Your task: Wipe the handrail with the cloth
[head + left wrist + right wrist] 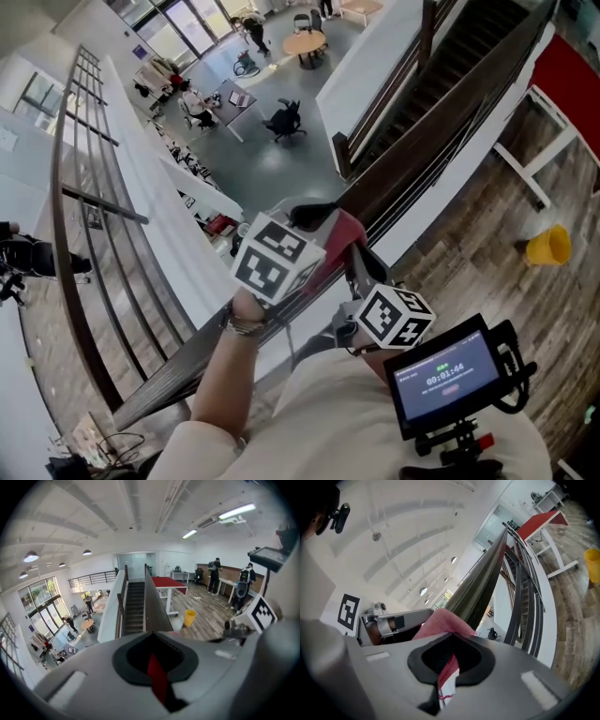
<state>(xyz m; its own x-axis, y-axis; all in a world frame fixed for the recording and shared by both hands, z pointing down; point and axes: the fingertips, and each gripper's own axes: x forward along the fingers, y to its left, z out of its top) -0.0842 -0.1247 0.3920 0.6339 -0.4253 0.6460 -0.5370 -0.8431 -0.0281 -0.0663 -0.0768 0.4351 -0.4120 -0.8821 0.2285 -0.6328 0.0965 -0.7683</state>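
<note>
One cloth point(343, 231) on handrail point(441, 141) edge, atrium point(281, 164) below

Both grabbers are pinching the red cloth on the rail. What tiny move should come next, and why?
Probably slide both a little way forward along the handrail. The left gripper and right gripper are each shut on the red cloth, which lies on the rail, and a long stretch of rail runs on ahead.
</note>
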